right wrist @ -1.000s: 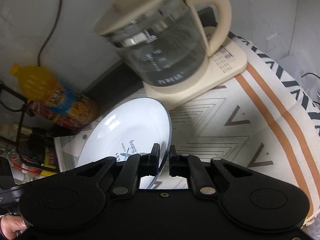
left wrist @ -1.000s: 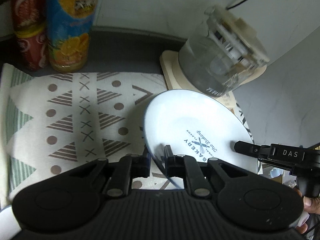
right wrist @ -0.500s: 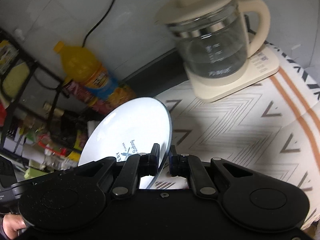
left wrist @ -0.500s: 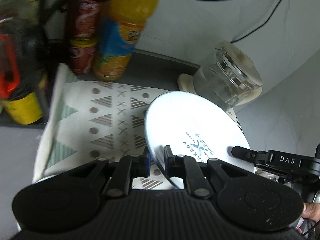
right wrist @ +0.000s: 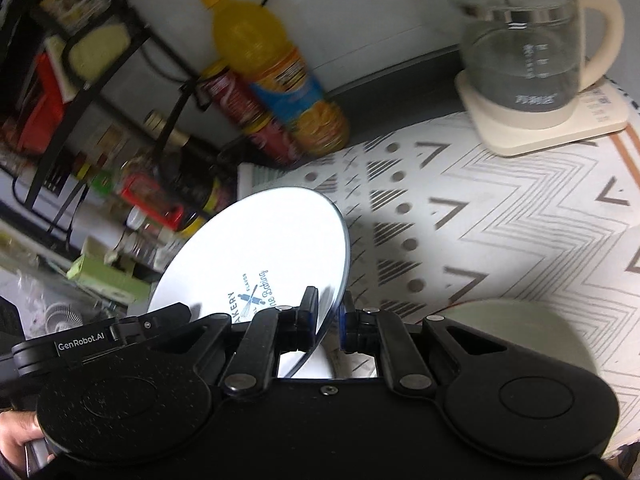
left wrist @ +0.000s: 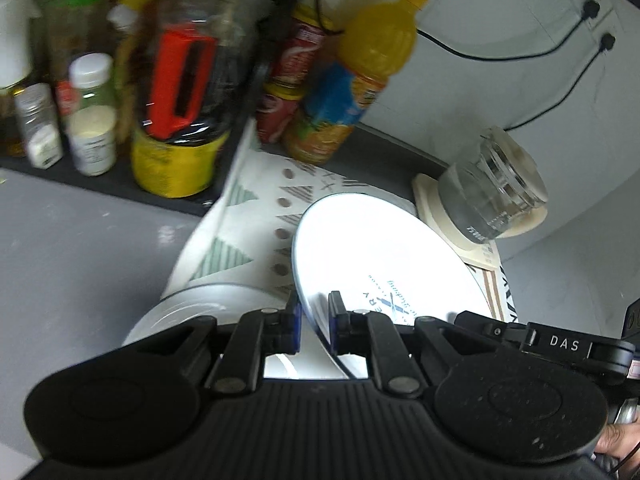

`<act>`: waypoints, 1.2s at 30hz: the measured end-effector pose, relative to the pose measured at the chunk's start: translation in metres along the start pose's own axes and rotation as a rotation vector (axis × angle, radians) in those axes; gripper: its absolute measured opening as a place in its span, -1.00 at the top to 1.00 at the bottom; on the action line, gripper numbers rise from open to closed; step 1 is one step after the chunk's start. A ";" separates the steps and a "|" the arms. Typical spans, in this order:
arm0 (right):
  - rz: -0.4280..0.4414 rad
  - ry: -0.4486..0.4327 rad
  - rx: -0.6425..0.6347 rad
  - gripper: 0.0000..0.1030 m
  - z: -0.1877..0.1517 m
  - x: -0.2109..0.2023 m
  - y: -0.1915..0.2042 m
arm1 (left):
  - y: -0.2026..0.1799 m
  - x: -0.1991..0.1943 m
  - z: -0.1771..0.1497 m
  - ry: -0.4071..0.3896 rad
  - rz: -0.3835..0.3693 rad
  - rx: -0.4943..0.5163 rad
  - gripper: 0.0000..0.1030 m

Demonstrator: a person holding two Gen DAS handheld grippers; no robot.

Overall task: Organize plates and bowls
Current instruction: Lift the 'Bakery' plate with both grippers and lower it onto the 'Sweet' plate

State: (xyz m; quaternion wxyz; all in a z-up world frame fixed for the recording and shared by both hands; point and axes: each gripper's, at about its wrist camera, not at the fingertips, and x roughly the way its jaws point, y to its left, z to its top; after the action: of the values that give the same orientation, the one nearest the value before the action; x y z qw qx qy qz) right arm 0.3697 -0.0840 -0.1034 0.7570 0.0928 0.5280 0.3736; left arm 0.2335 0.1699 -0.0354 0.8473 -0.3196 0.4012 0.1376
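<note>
We hold a white plate [left wrist: 380, 256] printed with a blue bakery logo between two hand-held grippers, and it sits tilted above the patterned cloth [right wrist: 500, 216] that covers the surface. In the left wrist view, the left hand-held gripper [left wrist: 314, 322] stands at lower centre of the frame, its two blue-padded fingers nearly closed and pinching the plate's near rim, so that the plate fills the centre right. In the right wrist view, the right hand-held gripper [right wrist: 328, 320] grips the opposite edge in the same narrow pinch, and the plate spreads to the centre left of that frame. Each gripper appears in the other's view as a black body at the lower edge, with part of a hand [left wrist: 616, 440] behind it. Below the plate, at lower left of the left wrist view, we see a pale round dish [left wrist: 208, 304] resting on the cloth; whether it is a plate or a bowl we cannot tell. A glass kettle [right wrist: 528, 52] on a cream base stands at upper right of the right wrist view. An orange drink bottle [left wrist: 360, 76] and red cans [left wrist: 296, 80] stand at upper centre of the left wrist view, with blurred jars and bottles [left wrist: 92, 112] on a dark shelf at upper left.
</note>
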 end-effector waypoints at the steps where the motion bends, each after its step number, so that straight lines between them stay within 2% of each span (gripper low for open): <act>1: 0.006 0.005 -0.006 0.80 -0.003 0.001 0.003 | 0.004 -0.003 -0.002 -0.003 0.004 -0.009 0.79; 14: 0.040 0.087 -0.096 0.79 -0.042 0.022 0.039 | 0.054 -0.034 -0.040 -0.028 0.069 -0.107 0.79; 22: 0.007 0.119 -0.170 0.78 -0.067 0.031 0.055 | 0.079 -0.038 -0.064 -0.008 0.096 -0.156 0.79; 36: -0.081 0.125 -0.155 0.76 -0.103 0.032 0.052 | 0.091 -0.018 -0.086 0.062 0.113 -0.151 0.79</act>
State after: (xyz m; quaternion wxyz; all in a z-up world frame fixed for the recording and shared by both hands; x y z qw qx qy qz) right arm 0.2610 -0.0522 -0.1431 0.7421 -0.0107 0.5469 0.3875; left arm 0.1267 0.1832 -0.1011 0.7988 -0.3635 0.4331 0.2052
